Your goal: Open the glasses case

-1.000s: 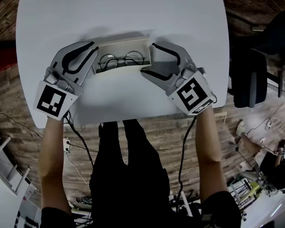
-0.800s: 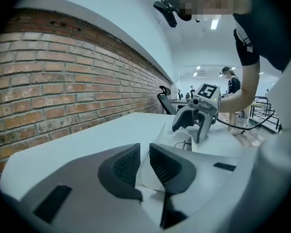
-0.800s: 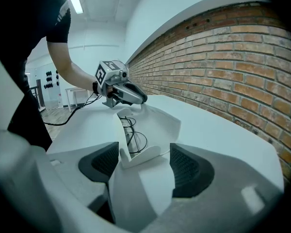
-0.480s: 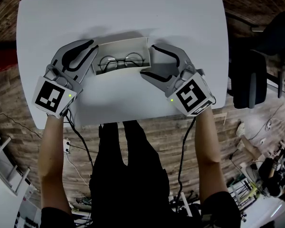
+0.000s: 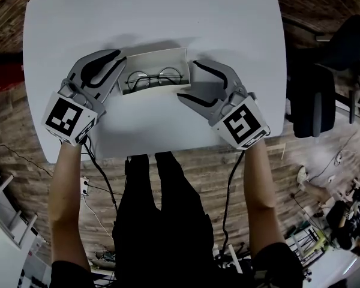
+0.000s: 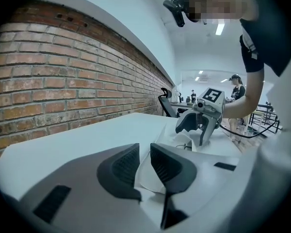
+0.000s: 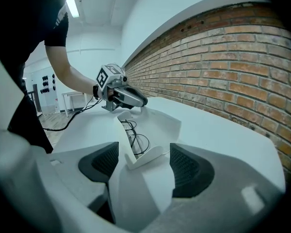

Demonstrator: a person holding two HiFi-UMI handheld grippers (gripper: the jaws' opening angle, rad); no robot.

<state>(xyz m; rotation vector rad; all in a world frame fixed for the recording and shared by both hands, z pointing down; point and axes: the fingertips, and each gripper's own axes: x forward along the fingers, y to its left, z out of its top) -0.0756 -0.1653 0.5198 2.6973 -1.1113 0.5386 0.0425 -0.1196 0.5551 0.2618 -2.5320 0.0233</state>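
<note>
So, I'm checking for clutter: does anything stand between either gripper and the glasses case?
Nothing visible does. The left gripper is at the left end of the glasses case, its jaws having just been opening with the case's wall between them. The right gripper straddles the right end, jaws apart.

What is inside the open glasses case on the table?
Round wire glasses lie in the case. Its near wall hides the strip of the inside just behind it, so that part cannot be seen.
</note>
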